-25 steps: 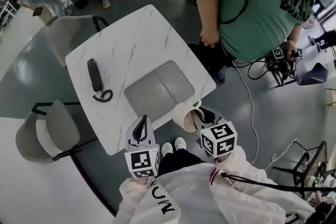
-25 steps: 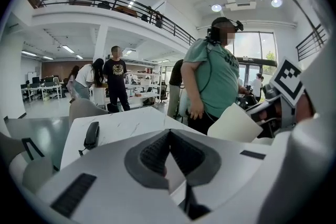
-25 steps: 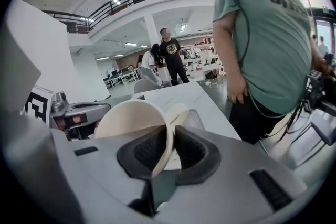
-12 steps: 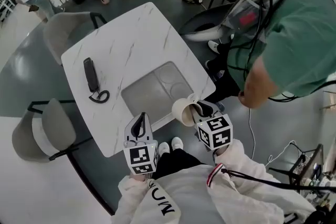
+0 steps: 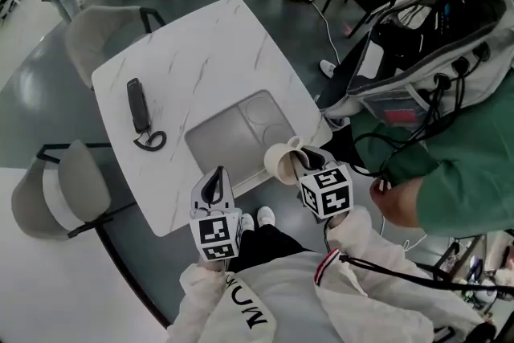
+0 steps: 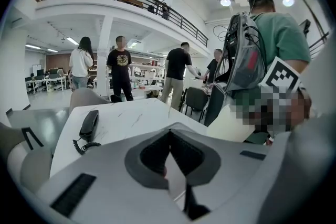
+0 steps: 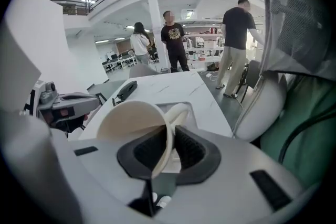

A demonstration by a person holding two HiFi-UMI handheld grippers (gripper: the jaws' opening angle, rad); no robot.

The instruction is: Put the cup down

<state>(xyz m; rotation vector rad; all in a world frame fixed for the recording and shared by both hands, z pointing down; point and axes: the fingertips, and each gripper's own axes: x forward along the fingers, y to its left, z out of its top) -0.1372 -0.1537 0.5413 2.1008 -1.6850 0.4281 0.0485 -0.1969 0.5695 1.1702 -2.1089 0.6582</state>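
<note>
A cream cup [image 5: 281, 161] with a handle lies tilted on its side in the air, mouth turned left, over the near right edge of the white marble table [image 5: 201, 52]. My right gripper [image 5: 299, 163] is shut on its wall; in the right gripper view the cup [image 7: 131, 123] has its rim pinched between the pads and the right gripper [image 7: 170, 139] points down at the table. A grey tray [image 5: 233, 136] lies just beyond the cup. My left gripper [image 5: 215, 185] hovers over the table's near edge, shut and holding nothing; the left gripper [image 6: 168, 136] shows its pads together.
A black corded handset [image 5: 138, 104] lies on the table's left side. Grey chairs stand at the left [image 5: 60, 189] and far left [image 5: 100, 36]. A person in a green shirt [image 5: 466, 173] with a backpack [image 5: 418, 52] bends close on the right. Several people stand farther back.
Both grippers have sunk and edged forward; the cup now hangs over the tray's near right corner. The person in green has bent down and shifted right.
</note>
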